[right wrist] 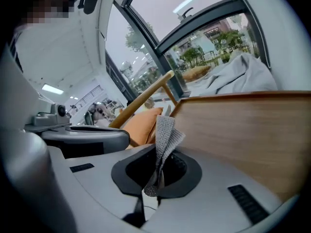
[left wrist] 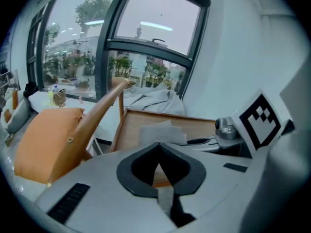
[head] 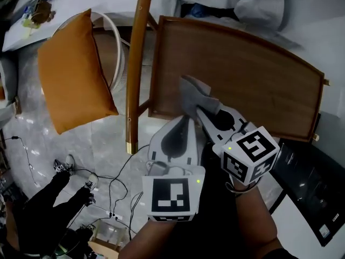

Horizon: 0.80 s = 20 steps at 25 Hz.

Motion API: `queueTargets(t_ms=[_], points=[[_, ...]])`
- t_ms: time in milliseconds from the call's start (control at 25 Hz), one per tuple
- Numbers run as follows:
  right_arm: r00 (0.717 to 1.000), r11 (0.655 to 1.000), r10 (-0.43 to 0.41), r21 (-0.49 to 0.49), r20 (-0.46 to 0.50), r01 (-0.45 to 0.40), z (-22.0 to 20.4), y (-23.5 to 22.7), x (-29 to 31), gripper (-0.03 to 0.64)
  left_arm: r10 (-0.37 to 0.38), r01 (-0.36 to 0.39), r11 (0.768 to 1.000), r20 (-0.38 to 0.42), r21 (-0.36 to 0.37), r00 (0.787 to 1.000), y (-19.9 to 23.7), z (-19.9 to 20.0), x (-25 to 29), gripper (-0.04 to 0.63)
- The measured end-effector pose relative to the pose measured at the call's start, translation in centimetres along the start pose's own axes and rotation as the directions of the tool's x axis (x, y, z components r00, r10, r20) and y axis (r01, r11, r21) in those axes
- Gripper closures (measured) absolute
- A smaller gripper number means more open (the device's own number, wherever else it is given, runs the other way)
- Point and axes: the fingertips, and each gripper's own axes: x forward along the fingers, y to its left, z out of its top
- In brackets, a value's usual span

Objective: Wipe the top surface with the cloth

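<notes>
We hold the cloth [head: 195, 92] pinched in our right gripper [head: 202, 111] above the top [head: 259, 74], near its front rim. Our left gripper [head: 186, 120] is closed and empty. Bare wood lies beyond.

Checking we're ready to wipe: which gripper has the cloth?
The right gripper: its jaws are shut on the grey cloth, which sticks out past them. The left gripper has its jaws together with nothing between them.
</notes>
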Motion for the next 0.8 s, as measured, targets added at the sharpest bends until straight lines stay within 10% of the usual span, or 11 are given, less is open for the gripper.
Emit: queueTargets(t_ms=[320,800], points=[[0.99,0.993,0.113,-0.005,-0.085,-0.114,-1.6,4.7,6.7,0.589,0.034,-0.033,0.999,0.02,-0.035,0.999,3.9,-0.6,-2.5,0.584],[0.983,0.998,-0.03,-0.054,-0.182,0.021,-3.3,1.6,6.7,0.589,0.027,-0.027,0.999,-0.002,-0.025,1.0,3.4,-1.1,-1.4,0.584]])
